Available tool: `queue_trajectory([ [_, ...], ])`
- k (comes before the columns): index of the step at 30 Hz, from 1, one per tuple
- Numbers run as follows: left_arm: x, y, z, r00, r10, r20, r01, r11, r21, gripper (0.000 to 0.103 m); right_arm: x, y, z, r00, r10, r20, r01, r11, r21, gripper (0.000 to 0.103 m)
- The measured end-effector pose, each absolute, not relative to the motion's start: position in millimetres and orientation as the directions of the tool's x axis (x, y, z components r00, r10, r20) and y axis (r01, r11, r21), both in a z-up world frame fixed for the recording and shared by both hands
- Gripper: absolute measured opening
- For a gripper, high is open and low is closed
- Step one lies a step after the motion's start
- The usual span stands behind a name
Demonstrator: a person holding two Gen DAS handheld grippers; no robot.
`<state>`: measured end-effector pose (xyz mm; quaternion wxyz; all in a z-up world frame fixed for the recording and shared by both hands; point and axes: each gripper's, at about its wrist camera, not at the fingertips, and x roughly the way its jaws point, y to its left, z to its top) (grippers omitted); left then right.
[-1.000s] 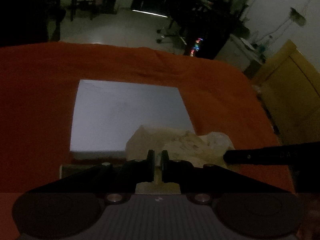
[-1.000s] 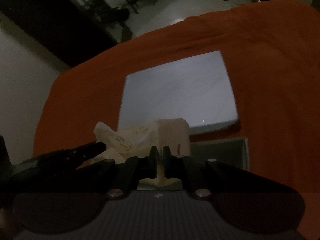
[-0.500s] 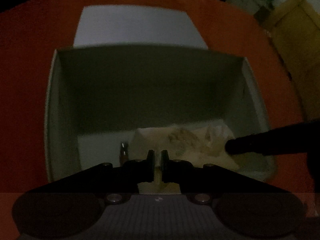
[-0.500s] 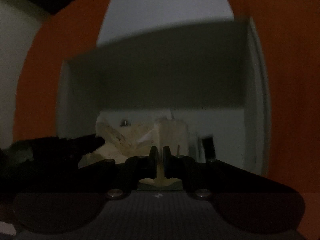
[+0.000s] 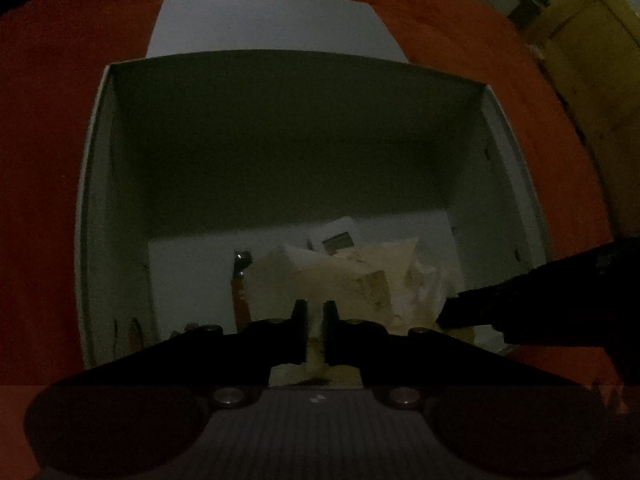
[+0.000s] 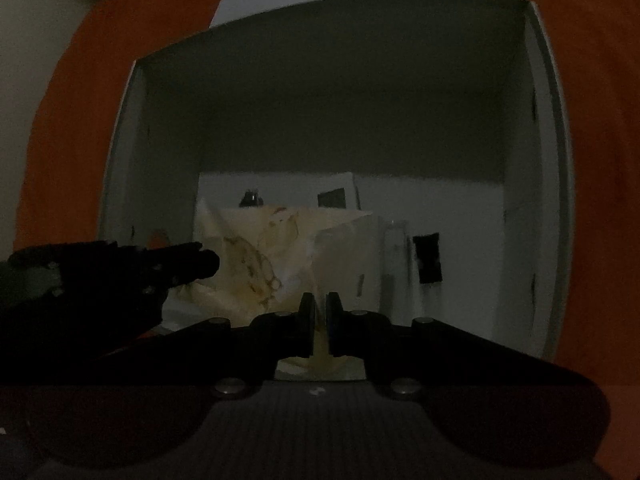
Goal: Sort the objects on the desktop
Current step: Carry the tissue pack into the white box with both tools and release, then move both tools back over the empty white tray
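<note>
Setting: a grey open-topped box [image 5: 96,200] is standing on an orange cloth [image 5: 40,160]; a flat white lid-like sheet [image 5: 272,20] is lying on the cloth just beyond the box.

Left gripper [image 5: 316,320]: its jaws are pinching a fold of the cream paper bag [image 5: 360,276], with only a narrow gap showing between the fingers and pale material filling that gap.

Right gripper [image 6: 320,312]: its jaws are likewise clamping the opposite end of the same bag [image 6: 264,248]; the log suggests they are just beginning to part, though the pads are still pressing on the paper as far as the dim view shows.

Location of the bag: it is hanging or resting low inside the box, stretched between the two grippers, each of which is appearing as a dark tip in the other's view.

Box contents: a small white device with a grey screen [image 5: 334,236], a slim orange pen-like object [image 5: 240,296] and a dark rectangular item [image 6: 428,258] are lying on the box floor beside or beneath the bag.

Progress: several objects are already sitting in the box, so sorting is judged well advanced; the bag is being delivered now.

Remaining: releasing the bag and withdrawing both grippers; whether further objects are waiting outside the box cannot be told, and fitting the white sheet may follow.
</note>
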<state>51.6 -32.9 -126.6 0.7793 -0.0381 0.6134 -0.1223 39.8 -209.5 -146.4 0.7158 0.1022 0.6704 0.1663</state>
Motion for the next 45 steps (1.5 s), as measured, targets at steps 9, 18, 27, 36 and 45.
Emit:
queue_trajectory([
  [9, 50, -27, -106, 0.21, -0.217, -0.953, 0.109, 0.974, -0.198, 0.065, 44, -216, -137, 0.005, 0.379, -0.925, -0.054, 0.924, 0.378, 0.046],
  [18, 76, -20, -50, 0.228, -0.28, -0.932, 0.14, 0.957, -0.254, 0.077, 83, -247, -70, 0.115, 0.431, -0.895, -0.058, 0.902, 0.427, 0.062],
  [27, 167, 21, 16, 0.465, -0.233, -0.854, 0.063, 0.971, -0.231, 0.08, 160, -288, -9, 0.322, 0.439, -0.839, -0.049, 0.892, 0.449, 0.066],
  [36, 228, 53, -2, 0.527, -0.152, -0.836, 0.004, 0.984, -0.177, 0.084, 218, -309, -20, 0.346, 0.389, -0.854, 0.026, 0.906, 0.423, 0.075],
  [45, 253, 69, -41, 0.48, -0.15, -0.864, -0.028, 0.982, -0.186, 0.084, 238, -306, -37, 0.311, 0.368, -0.876, 0.041, 0.916, 0.399, 0.075],
])
